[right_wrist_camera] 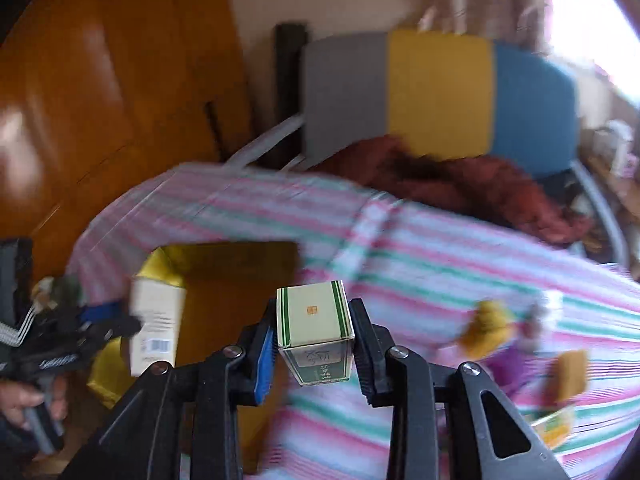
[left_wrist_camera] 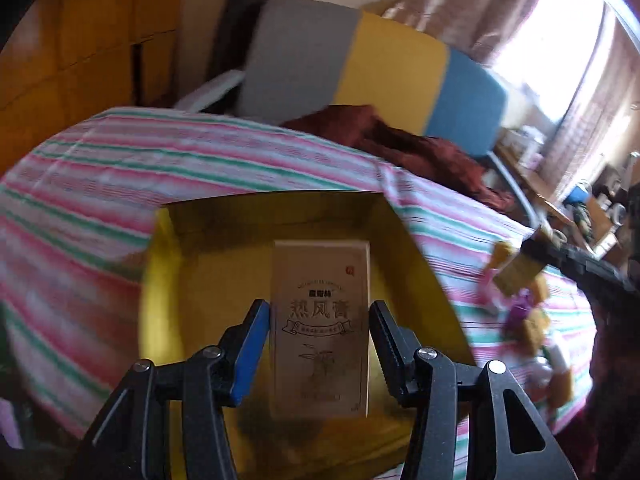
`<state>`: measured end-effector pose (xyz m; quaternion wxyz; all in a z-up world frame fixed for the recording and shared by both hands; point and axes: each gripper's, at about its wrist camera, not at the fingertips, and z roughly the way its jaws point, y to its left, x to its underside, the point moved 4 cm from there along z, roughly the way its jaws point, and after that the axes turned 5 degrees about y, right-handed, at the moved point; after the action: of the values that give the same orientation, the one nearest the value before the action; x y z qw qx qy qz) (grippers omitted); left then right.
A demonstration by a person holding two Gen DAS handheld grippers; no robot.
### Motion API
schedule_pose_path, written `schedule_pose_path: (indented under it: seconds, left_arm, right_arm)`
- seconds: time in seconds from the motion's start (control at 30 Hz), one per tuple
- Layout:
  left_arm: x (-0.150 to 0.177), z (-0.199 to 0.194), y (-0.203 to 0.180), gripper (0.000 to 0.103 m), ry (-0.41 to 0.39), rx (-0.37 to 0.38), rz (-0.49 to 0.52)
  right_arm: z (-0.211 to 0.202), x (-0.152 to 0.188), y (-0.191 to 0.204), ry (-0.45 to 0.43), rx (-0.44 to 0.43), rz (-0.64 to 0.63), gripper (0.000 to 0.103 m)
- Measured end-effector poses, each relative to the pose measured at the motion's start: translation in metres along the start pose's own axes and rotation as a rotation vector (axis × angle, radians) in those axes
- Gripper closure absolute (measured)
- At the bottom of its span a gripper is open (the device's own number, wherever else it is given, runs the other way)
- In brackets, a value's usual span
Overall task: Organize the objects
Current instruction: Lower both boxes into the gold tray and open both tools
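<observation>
My left gripper (left_wrist_camera: 320, 332) is shut on a tan box with Chinese lettering (left_wrist_camera: 320, 320) and holds it over the open yellow box (left_wrist_camera: 180, 280) on the striped cloth. The same tan box (right_wrist_camera: 156, 328) and the left gripper (right_wrist_camera: 108, 324) show at the left of the right wrist view, above the yellow box (right_wrist_camera: 160, 268). My right gripper (right_wrist_camera: 314, 344) is shut on a small cream box with green stripes (right_wrist_camera: 316, 320), held above the cloth just right of the yellow box.
A pink, green and white striped cloth (right_wrist_camera: 440, 264) covers the table. Small yellow and purple toys (right_wrist_camera: 500, 328) and a yellow-green pack (right_wrist_camera: 556, 424) lie at the right. A grey, yellow and blue chair back (right_wrist_camera: 436, 92) and a dark red garment (right_wrist_camera: 480, 188) stand behind.
</observation>
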<state>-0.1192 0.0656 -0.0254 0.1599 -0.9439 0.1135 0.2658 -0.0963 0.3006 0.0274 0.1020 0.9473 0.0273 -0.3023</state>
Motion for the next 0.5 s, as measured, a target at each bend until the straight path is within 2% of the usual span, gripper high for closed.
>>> schedule_pose_path:
  seconds: [0.07,0.17,0.2,0.23,0.3,0.33,0.5]
  left_arm:
    - [0.001,-0.004,0.021,0.052,-0.001,-0.036,-0.024]
    - [-0.002,-0.014,0.043,0.048,-0.032,-0.081,-0.074]
    - [-0.002,-0.019,0.048,0.04,-0.048,-0.085,-0.094]
    - [0.0,-0.025,0.053,0.029,-0.069,-0.09,-0.11]
    - [0.005,-0.036,0.058,0.021,-0.109,-0.091,-0.117]
    - [0.009,-0.04,0.059,0.02,-0.121,-0.091,-0.112]
    - [0.028,-0.046,0.068,0.014,-0.13,-0.099,-0.121]
  right_arm:
    - [0.022,-0.003,0.023,0.05,-0.032,-0.009,0.07]
    - [0.045,-0.014,0.045,0.066,-0.058,0.018,0.069]
    - [0.049,-0.019,0.049,0.061,-0.086,0.031,0.064]
    - [0.051,-0.023,0.055,0.055,-0.115,0.043,0.055]
    - [0.052,-0.024,0.064,0.047,-0.133,0.052,0.041]
    - [0.052,-0.023,0.068,0.048,-0.139,0.052,0.036]
    - [0.048,-0.003,0.073,0.057,-0.088,0.042,0.032]
